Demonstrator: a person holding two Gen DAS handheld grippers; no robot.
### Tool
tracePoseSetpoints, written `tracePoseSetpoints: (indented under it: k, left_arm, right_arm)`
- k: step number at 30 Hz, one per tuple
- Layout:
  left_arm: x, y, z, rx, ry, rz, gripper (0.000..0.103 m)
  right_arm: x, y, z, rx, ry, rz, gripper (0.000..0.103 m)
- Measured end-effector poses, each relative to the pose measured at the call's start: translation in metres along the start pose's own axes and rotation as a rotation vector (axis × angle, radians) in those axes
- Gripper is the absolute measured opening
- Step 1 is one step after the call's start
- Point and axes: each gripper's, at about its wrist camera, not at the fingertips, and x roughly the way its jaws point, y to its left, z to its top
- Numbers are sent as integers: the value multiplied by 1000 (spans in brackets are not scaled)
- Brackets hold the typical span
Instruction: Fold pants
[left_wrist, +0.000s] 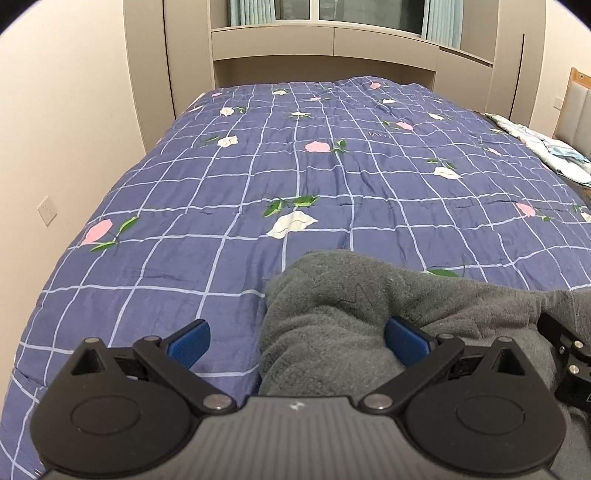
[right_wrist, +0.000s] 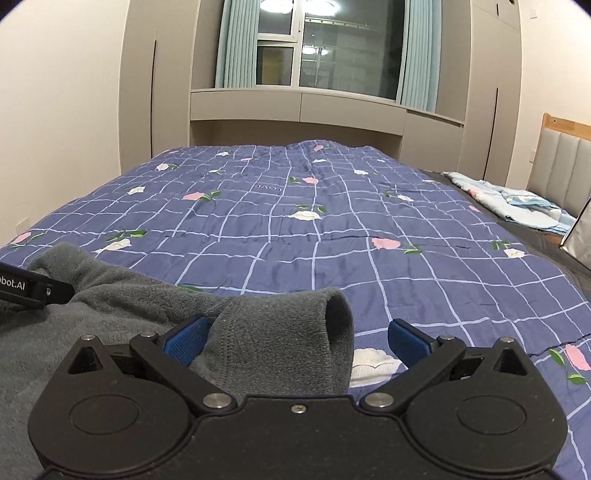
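Observation:
Grey fleece pants (left_wrist: 354, 317) lie bunched on the near part of the bed. My left gripper (left_wrist: 297, 341) hangs low over their left end and is open wide. Its right pad (left_wrist: 406, 339) rests against the cloth, while its left pad (left_wrist: 188, 341) is over bare quilt. In the right wrist view a rolled end of the pants (right_wrist: 288, 332) lies between the jaws of my right gripper (right_wrist: 295, 339), which is also open wide. That gripper's left pad (right_wrist: 186, 338) touches the fleece and its right pad (right_wrist: 406, 341) is clear of it. Each gripper shows at the edge of the other's view.
A blue checked quilt (left_wrist: 295, 177) with pink and white flowers covers the bed and stretches far ahead. A pale blue folded blanket (right_wrist: 517, 206) lies at the right edge near the padded headboard (right_wrist: 561, 170). There is a wall close on the left and cabinets at the far end.

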Motion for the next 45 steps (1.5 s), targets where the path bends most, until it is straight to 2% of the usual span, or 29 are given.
tracePoseSetpoints:
  k: [6, 10, 14, 18, 25, 32, 45]
  left_arm:
    - [-8, 5, 2, -14, 3, -16, 103]
    - [-25, 11, 1, -34, 12, -32, 102]
    - [-47, 16, -12, -45, -17, -45, 102]
    - [-65, 23, -25, -72, -26, -83, 102]
    - [-82, 24, -56, -68, 24, -102, 102]
    - [-85, 20, -65, -41, 24, -86, 103]
    - [-83, 20, -70, -52, 21, -96, 103]
  right_arm:
    - [-4, 0, -2, 4, -2, 5, 102]
    - [-15, -11, 2, 59, 14, 61, 102]
    - [-40, -18, -3, 124, 32, 116, 102]
    - [-69, -12, -16, 86, 39, 135, 102]
    - [-102, -15, -40, 124, 60, 136, 103]
    - [-104, -14, -58, 190, 107, 117, 102]
    - [-103, -12, -65, 203, 101, 113, 102]
